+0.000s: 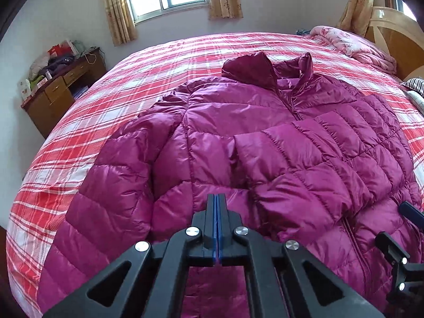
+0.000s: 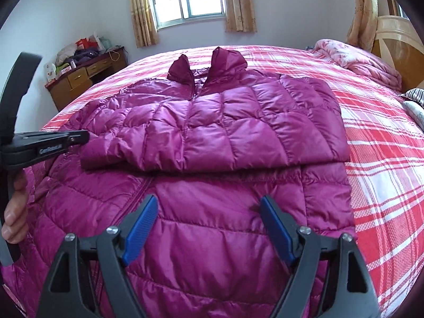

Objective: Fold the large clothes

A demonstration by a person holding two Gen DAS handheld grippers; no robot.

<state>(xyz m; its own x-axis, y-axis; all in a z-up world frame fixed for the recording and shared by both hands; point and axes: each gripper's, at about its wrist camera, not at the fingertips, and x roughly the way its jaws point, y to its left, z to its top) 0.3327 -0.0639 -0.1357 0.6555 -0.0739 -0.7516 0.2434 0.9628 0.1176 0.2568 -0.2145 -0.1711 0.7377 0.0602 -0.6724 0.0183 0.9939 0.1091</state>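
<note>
1. The left gripper [image 1: 216, 204] is closest. Its blue fingers [image 1: 215, 228] are pressed together with nothing between them, just above the jacket.
2. The right gripper [image 2: 208, 217] has its fingers [image 2: 140, 228] spread wide, holding nothing, over the bottom part of the jacket.
3. The big purple puffy jacket [image 2: 212, 132] lies flat on the bed [image 2: 384, 145], zipper side up. One sleeve [image 2: 198, 143] is folded across the chest. The other sleeve [image 1: 106, 180] sticks out to the side.
4. The jacket looks shiny and slippery. A small pinch might slide off.
5. It is puffy too, so a fold might spring open again.
6. Pulling hard might drag the folded sleeve out of place.
</note>
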